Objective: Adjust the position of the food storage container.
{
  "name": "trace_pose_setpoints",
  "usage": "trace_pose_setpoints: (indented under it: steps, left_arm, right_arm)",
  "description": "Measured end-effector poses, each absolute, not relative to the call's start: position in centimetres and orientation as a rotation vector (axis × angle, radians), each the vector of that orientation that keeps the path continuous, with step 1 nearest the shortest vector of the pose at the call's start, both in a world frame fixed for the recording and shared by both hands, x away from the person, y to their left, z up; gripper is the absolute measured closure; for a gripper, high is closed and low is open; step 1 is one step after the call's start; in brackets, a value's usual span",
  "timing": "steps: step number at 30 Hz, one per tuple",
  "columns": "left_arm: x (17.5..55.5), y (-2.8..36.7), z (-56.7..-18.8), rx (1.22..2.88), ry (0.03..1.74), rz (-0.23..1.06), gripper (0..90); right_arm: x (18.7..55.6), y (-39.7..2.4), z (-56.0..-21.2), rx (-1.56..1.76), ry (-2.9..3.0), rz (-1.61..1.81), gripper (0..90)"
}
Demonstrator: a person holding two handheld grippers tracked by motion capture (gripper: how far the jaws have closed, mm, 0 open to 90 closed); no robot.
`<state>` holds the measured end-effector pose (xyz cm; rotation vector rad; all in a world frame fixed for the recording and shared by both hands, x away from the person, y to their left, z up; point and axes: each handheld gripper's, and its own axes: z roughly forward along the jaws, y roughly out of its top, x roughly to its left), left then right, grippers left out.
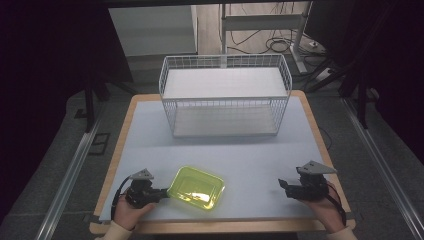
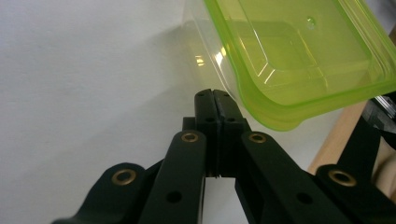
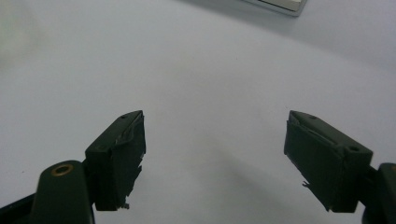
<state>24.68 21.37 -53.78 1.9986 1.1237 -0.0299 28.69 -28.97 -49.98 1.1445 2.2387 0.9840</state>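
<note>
A yellow-green translucent plastic container lies open side up near the table's front edge, left of centre. My left gripper is right at its left side. In the left gripper view the two black jaws are pressed pad to pad with nothing visible between them, and the left gripper tips sit against the clear lower wall of the container, just under its green rim. My right gripper rests low over the table at the front right. In its own view the right gripper stands wide open over bare white surface.
A white wire basket with two shelf levels stands at the back middle of the white table top; a corner of it shows in the right gripper view. The wooden table edge runs close beside the left gripper.
</note>
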Motion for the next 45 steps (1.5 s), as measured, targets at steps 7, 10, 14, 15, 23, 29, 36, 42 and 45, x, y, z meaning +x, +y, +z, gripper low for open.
trace_pose_setpoints:
  steps: [7, 10, 14, 15, 23, 29, 36, 42, 45]
  left_arm:
    - [24.4, 20.3, -53.7, 2.024, 1.099, -0.046, 89.9]
    - [24.2, 20.0, -53.6, 2.026, 1.097, -0.052, 89.9]
    - [24.0, 19.5, -53.7, 2.032, 1.103, -0.07, 89.8]
    - [24.1, 19.4, -53.7, 2.032, 1.102, -0.069, 89.8]
    - [24.1, 18.9, -53.6, 2.033, 1.106, -0.081, 89.8]
    - [24.1, 18.1, -53.4, 2.036, 1.106, -0.089, 89.8]
    - [24.3, 16.4, -53.0, 2.045, 1.102, -0.094, 89.9]
    - [24.7, 15.0, -53.0, 2.052, 1.105, -0.102, 89.9]
    - [24.9, 14.3, -53.0, 2.063, 1.092, -0.106, 89.9]
  right_arm:
    - [28.6, -28.9, -49.9, 1.146, 2.238, 0.996, 21.6]
    - [28.6, -28.9, -49.9, 1.146, 2.239, 0.997, 21.6]
    - [28.6, -28.8, -49.9, 1.146, 2.245, 0.997, 21.6]
    - [28.6, -28.8, -49.9, 1.144, 2.245, 0.995, 21.6]
    - [28.6, -28.8, -49.9, 1.147, 2.242, 0.997, 21.6]
    - [28.6, -28.7, -49.9, 1.147, 2.244, 0.996, 21.6]
    - [28.5, -28.6, -49.9, 1.148, 2.247, 0.998, 21.6]
    - [28.5, -28.7, -49.9, 1.151, 2.249, 0.999, 21.6]
    - [28.5, -28.7, -49.9, 1.151, 2.248, 0.999, 21.6]
